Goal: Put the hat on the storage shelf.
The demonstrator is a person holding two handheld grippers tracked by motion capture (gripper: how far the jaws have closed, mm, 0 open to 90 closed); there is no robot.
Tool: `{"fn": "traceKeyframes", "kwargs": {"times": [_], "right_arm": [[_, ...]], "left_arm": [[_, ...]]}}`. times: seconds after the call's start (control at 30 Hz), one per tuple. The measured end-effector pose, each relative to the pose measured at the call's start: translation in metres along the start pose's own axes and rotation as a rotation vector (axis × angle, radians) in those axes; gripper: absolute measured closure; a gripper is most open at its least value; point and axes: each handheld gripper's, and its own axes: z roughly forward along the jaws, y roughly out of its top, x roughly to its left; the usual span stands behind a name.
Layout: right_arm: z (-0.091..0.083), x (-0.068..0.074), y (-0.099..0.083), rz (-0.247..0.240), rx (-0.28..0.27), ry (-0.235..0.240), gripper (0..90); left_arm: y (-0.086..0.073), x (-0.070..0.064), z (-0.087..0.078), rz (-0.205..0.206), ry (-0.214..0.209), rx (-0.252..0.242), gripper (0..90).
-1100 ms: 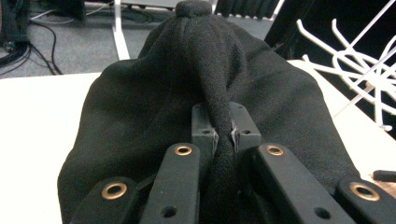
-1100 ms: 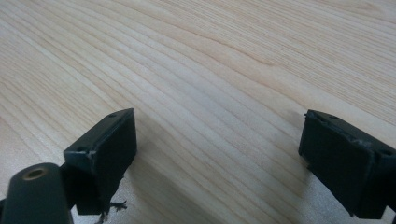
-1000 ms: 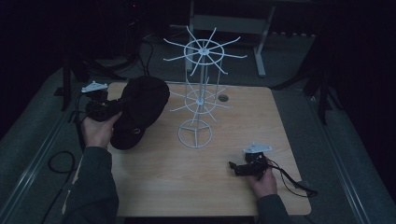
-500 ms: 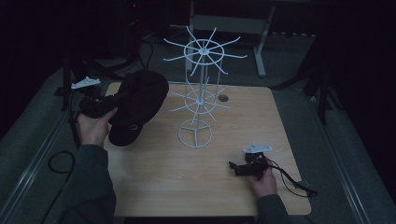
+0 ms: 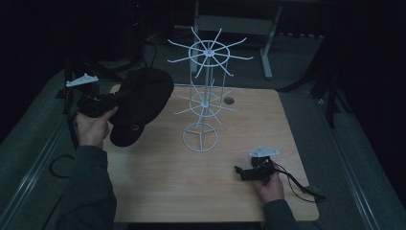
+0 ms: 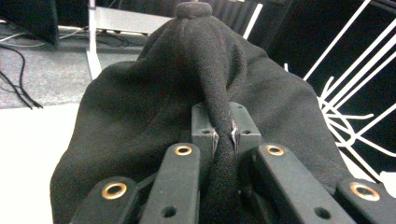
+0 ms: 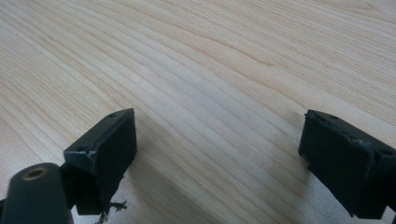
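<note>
**Black cap held aloft beside the wire rack**

The left gripper (image 5: 98, 104) was clamped on a black cap (image 5: 141, 103), with its 2 jaws pressed tight against a pinched ridge of the fabric. In the left gripper view the fold of cloth ran straight up between the jaw pads (image 6: 204, 135), and the rest of the cap (image 6: 154, 116) bulged out on both sides, with the crown button at the top of the frame. From the high view the cap hung over the far left corner of the wooden table (image 5: 239, 191), lifted off the surface, with its lower edge and a small metal buckle toward the person's left hand (image 5: 93, 127). The cap sat just to the left of a white wire rack (image 5: 206, 91), near its radiating prongs; whether it touched them could not be told.

The right gripper (image 5: 251, 171) lay low at the near right part of the table, well apart from the cap and the rack's round base. Its jaws stood wide apart with nothing between them, and the right gripper view showed bare wood grain (image 7: 210, 70) across the gap between the 2 pads (image 7: 109, 149).
</note>
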Motion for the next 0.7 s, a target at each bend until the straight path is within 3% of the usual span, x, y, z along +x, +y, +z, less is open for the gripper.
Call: {"fn": "traceKeyframes", "kwargs": {"times": [0.23,0.53,0.7], "right_arm": [[0.000,0.000,0.000,-0.001,0.000,0.000,11.0],[0.000,0.000,0.000,0.000,0.000,0.000,11.0],[0.000,0.000,0.000,-0.001,0.001,0.000,11.0]], "left_arm": [[0.008,-0.002,-0.002,0.008,-0.016,0.001,84.4],[0.018,-0.003,-0.011,0.001,-0.049,-0.042,84.4],[0.022,-0.004,-0.016,-0.003,-0.089,-0.078,84.4]]}}
